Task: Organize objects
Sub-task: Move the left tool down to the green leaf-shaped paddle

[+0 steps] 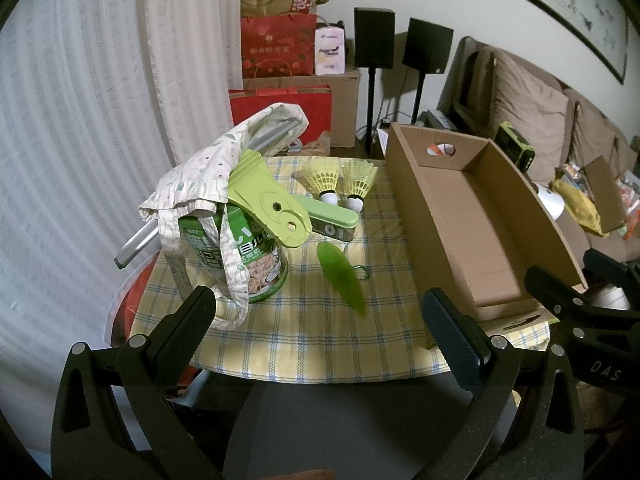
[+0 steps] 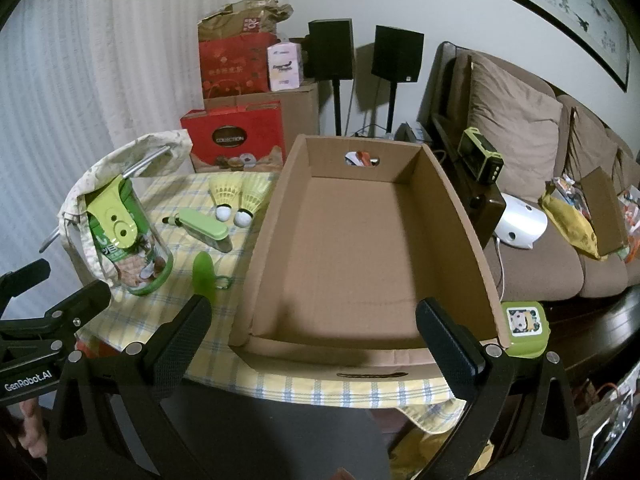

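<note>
The left gripper (image 1: 320,328) and right gripper (image 2: 314,336) both hover with jaws spread wide, pinching nothing; the cardboard box (image 2: 360,248) stands empty on the checked worktop (image 1: 304,320), its far cutout showing something unclear behind; a floral cloth (image 1: 200,184) drapes the green tin (image 1: 260,264), hiding most of a metal rod (image 1: 136,244); two shuttlecocks (image 1: 340,180) lie just beside the box.

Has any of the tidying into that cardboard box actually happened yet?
Nothing looks done: the cardboard box is empty. Nothing is in hand either; the left hand-held gripper and right hand-held gripper are both open. Left on the table: the green can under a floral cloth, two shuttlecocks and a green case.
</note>
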A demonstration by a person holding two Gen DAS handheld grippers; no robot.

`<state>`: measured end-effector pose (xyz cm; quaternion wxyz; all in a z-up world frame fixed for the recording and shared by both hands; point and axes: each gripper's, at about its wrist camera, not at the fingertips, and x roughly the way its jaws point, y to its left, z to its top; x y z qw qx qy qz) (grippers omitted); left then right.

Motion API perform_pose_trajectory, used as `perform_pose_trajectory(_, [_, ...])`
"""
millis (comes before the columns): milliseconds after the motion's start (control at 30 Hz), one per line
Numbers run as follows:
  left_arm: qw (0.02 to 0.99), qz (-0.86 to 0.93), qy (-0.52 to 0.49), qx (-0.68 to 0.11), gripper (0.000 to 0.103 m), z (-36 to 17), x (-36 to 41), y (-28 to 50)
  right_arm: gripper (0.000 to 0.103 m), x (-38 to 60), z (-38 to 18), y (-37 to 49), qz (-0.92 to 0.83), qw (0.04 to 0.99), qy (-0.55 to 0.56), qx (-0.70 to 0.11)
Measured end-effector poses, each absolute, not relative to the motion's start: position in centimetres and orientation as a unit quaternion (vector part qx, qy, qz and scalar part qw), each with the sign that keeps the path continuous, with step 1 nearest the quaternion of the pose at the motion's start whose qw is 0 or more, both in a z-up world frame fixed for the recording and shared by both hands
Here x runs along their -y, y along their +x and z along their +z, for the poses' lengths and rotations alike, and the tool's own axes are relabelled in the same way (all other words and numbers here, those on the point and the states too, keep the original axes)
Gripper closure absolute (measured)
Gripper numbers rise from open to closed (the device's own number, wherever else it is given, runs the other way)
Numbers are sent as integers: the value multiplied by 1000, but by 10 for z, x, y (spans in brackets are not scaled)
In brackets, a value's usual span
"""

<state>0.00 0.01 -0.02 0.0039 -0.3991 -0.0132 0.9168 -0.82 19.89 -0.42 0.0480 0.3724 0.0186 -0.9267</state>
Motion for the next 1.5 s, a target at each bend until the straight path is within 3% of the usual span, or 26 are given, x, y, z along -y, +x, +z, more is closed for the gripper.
perform_pose_trajectory(567, [7,917,-398,17,0,-6,3,-7,0,-201,-6,-10,-928,54,369,-13])
perform_pose_trajectory(1000, [4,906,-422,35,1,-40,8,-28,0,-208,-22,-30,-923,61,381,-8])
perform_pose_trajectory(1500, [9,876,-478,65,22,-95,9,-59,0,-226,-34,-43,-915,68,397,31])
